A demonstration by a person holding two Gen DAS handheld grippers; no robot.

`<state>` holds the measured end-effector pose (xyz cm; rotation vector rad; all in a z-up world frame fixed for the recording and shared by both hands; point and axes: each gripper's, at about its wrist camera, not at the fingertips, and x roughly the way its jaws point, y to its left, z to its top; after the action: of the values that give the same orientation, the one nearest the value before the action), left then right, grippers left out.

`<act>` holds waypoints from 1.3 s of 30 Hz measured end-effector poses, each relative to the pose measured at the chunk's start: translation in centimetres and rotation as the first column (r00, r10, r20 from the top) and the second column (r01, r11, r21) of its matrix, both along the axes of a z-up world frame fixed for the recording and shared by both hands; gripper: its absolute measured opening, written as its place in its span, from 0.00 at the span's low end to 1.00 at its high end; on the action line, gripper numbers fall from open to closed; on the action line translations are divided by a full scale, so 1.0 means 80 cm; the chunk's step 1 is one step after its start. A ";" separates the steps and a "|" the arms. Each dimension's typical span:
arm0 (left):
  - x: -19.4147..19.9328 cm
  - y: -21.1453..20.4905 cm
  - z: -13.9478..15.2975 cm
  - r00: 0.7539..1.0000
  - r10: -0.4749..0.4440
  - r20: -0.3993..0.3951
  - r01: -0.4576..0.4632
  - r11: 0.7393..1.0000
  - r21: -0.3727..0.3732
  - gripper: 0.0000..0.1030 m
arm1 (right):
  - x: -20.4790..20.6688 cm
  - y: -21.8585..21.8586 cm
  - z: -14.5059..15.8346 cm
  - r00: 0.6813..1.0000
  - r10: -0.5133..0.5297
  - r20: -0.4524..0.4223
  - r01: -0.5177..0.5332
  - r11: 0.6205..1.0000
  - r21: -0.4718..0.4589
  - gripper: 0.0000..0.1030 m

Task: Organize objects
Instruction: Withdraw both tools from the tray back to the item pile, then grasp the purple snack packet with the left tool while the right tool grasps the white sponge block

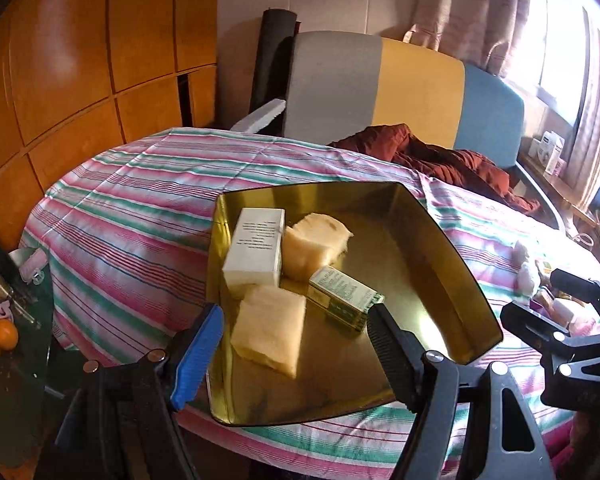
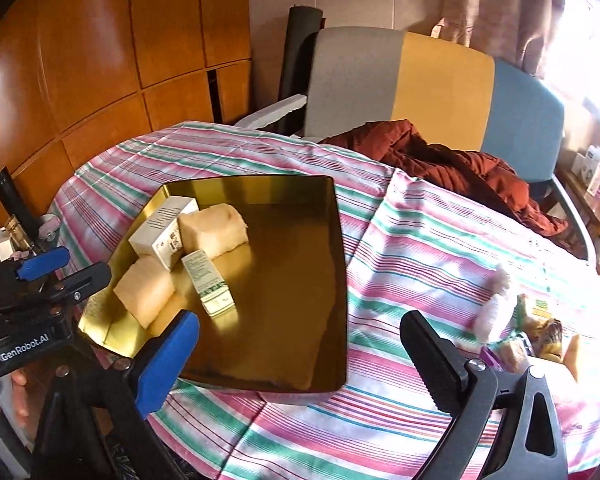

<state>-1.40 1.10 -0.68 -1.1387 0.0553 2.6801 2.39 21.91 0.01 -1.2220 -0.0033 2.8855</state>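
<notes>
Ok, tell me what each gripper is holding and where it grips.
Nothing is held. The left gripper and right gripper are both open, with empty jaws, near the gold tray.

A tray rests on a cloth-covered table. Inside it, toward its left side, a large box sits just beside two soft pads, with a small box to their right.

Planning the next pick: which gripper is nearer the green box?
Left. The left gripper hangs open just before the green box in the gold tray; the right gripper is open, farther right.
</notes>
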 end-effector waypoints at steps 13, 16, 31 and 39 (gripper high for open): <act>0.011 0.035 -0.001 0.996 -0.085 0.009 0.085 0.996 -0.024 0.73 | 0.018 0.049 -0.004 0.996 -0.095 0.002 0.095 0.996 -0.002 1.00; 0.013 0.042 0.000 0.994 -0.112 0.012 0.112 0.994 -0.017 0.73 | 0.021 0.063 -0.004 0.993 -0.120 0.003 0.120 0.993 -0.001 1.00; 0.012 0.075 -0.005 0.969 -0.230 0.093 0.221 0.971 0.094 0.73 | 0.075 0.218 0.004 0.919 -0.395 -0.001 0.395 0.919 0.003 1.00; 0.028 0.153 0.003 0.902 -0.420 0.103 0.414 0.907 0.080 0.73 | 0.131 0.351 0.007 0.795 -0.603 -0.066 0.601 0.798 -0.051 1.00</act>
<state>0.82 13.35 -0.46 -1.1179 0.1820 2.2202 12.84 49.98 0.54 -0.8892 0.3612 2.3633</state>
